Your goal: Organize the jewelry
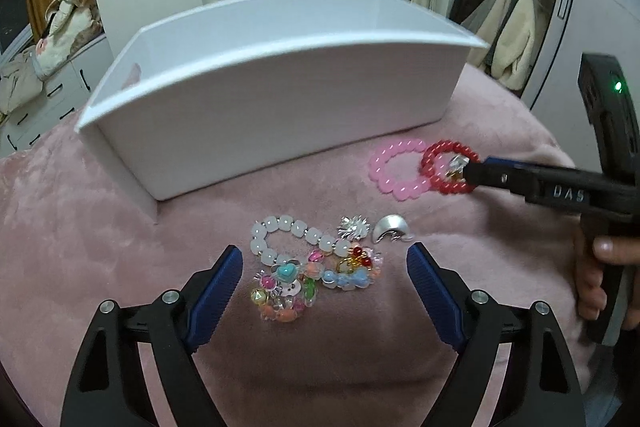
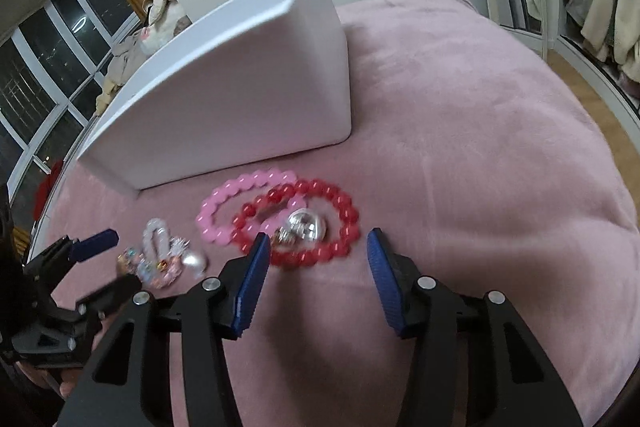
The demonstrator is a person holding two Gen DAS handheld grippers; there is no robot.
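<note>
The red bracelet (image 2: 298, 223) lies on the pink blanket (image 2: 460, 147), overlapping the pink bracelet (image 2: 240, 205) just in front of the white box (image 2: 248, 83). A shiny silver charm (image 2: 305, 225) sits inside the red loop. My right gripper (image 2: 314, 251) has its fingers spread wide over the near edge of that loop; from the left wrist view it (image 1: 470, 173) reaches in from the right, its tips at the charm (I cannot tell whether they touch).

Nearer me and to the left is a small heap: a white bead bracelet (image 1: 296, 237), colourful bead pieces (image 1: 304, 279), a silver starburst piece (image 1: 353, 227) and a silver crescent (image 1: 390, 231). My left gripper (image 1: 324, 267) hovers over the heap, fingers wide apart on either side, holding nothing.
</note>
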